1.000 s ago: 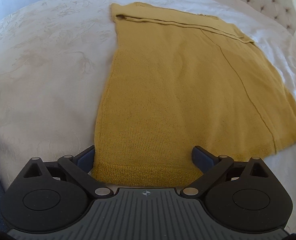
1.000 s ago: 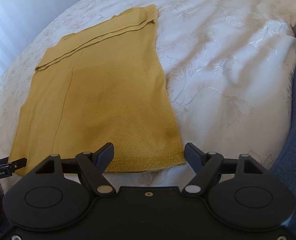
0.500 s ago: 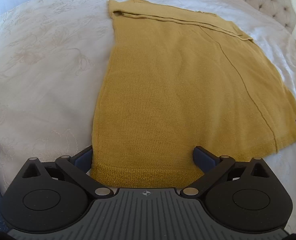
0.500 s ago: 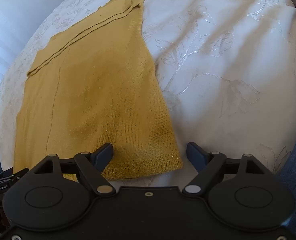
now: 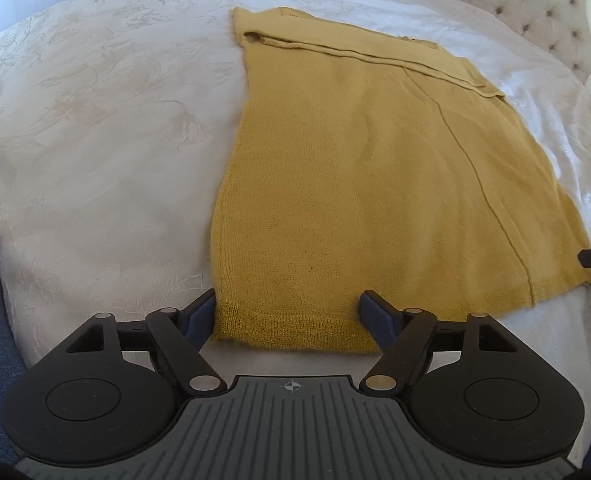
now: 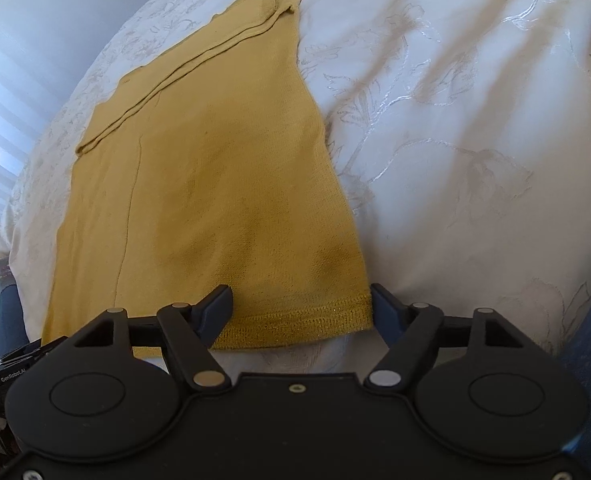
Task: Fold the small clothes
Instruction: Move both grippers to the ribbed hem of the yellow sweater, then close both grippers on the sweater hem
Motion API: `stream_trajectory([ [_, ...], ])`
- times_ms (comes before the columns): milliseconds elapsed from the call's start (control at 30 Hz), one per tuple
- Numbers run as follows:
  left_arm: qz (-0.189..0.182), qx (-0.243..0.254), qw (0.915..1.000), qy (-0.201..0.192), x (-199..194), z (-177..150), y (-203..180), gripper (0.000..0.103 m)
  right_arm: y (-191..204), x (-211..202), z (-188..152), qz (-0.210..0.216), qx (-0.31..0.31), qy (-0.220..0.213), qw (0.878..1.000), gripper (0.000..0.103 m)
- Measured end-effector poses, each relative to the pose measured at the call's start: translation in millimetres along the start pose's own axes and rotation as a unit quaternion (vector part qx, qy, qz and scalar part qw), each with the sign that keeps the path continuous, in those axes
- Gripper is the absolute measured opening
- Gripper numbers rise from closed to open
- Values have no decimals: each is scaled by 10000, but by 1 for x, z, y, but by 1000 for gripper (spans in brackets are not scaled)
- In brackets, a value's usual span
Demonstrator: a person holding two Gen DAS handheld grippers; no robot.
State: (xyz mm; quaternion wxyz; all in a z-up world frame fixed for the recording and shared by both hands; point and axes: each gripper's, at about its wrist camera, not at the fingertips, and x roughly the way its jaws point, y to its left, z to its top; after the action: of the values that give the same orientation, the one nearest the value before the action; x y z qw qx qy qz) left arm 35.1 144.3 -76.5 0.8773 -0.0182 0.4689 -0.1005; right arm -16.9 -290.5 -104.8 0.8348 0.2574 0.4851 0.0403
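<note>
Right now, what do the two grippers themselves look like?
The left gripper has a grey ribbed body with a small crosshair mark, flanked by round black discs; black linkage arms with silver pivot pins carry dark blue fingers. The right gripper matches, but its body is smooth black with a centre screw.

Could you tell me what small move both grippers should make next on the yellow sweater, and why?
Probably close both. The left gripper and right gripper are open, each straddling a near corner of the hem of the yellow sweater, which lies flat on the bed. Gripping both corners would let the hem be folded away.
</note>
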Motion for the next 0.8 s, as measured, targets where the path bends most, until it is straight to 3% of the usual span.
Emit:
stream_trajectory([
  [133,-58,-427,9991,-28,1,1,13,73,2,1,1,13,11,2,10000,75],
  [300,-260,-762,9967,-93,1,1,26,45,3,0,1,16,-1,-11,10000,72],
  [400,-280,-771,9966,-77,3,0,25,34,4,0,0,22,-20,-28,10000,67],
  [467,-375,-754,9964,-78,4,0,24,28,5,0,0,30,-52,-24,10000,59],
  [567,-410,-668,9969,-78,5,1,21,23,8,0,-1,-7,-140,-38,9999,32],
  [700,-659,-686,9953,-168,2,-1,21,9,9,-4,-3,-5,-198,-206,9996,23],
  [800,-698,-596,9948,-436,-6,-2,17,8,9,-11,-4,105,-203,-391,9990,18],
])
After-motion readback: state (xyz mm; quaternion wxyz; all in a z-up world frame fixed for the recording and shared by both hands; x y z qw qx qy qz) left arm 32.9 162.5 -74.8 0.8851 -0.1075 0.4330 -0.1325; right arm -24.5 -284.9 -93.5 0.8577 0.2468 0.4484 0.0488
